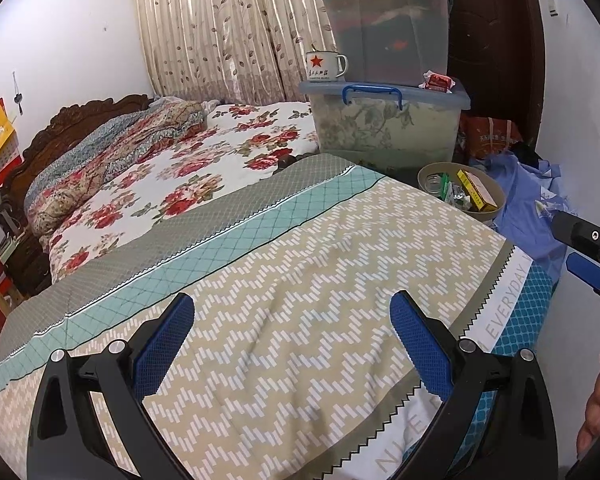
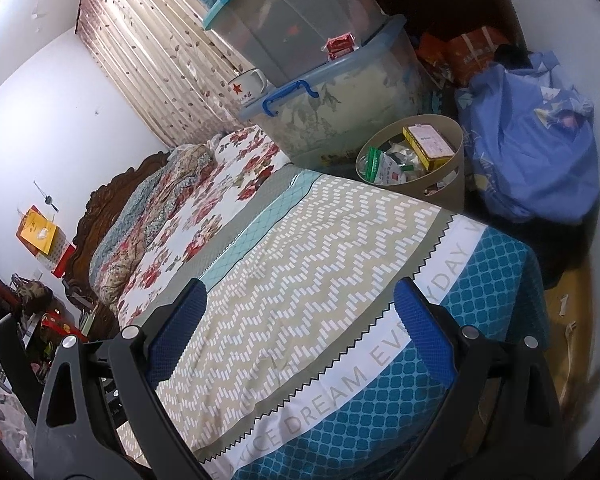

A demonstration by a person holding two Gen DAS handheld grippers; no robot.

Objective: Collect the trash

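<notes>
Hovering: both tools are hanging over the foot of the bed, nothing between their fingers.
Left gripper (image 1: 292,344): its blue pads are standing wide apart and holding nothing, with only the zigzag cover (image 1: 300,280) lying beneath them.
Right gripper (image 2: 300,336): it is gaping just as wide and carrying nothing, pointing along the cover's lettered edge toward the bin.
Trash: it is sitting in the tan wastebasket (image 2: 452,168) just past the far corner of the bed, beside the big storage tub (image 2: 340,112); a yellow box (image 2: 430,146) and crinkled wrappers (image 2: 384,168) are filling it.
Handling: the box is looking light and stiff, probably easy to pinch across its narrow sides; the wrappers seem thin, limp and slick, so gripping a bunched fold is looking safer than an edge.
More candidates: small red packs (image 1: 438,81) are resting on the tub lid; whether they count as trash is unclear.
Blue bundle (image 2: 528,140): soft cloth is lying right of the wastebasket.
Hard to make out: the wastebasket's lower contents are staying hidden, the print on the packets is too small, and the floor at the right edge of the right view is blurring out.
</notes>
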